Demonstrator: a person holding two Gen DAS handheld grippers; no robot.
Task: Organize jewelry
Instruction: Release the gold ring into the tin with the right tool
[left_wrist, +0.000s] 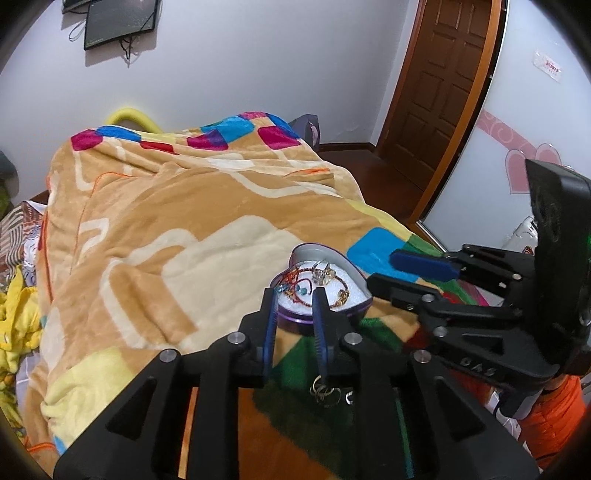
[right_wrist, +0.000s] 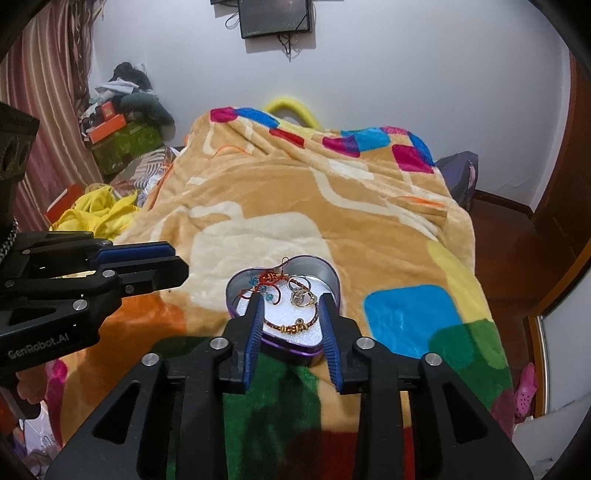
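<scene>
— What did your left camera show?
— My left claw (left_wrist: 293, 295) stood partly open, holding nothing, before the heart-shaped tin (left_wrist: 320, 287) on the blanket (left_wrist: 166, 221). Loose rings (left_wrist: 325, 393) lay below it.
— And the right?
— "GenRobot.AI" read on the left claw. My right claw (right_wrist: 291, 304) gaped empty over the tin's bracelet (right_wrist: 293, 326).
</scene>
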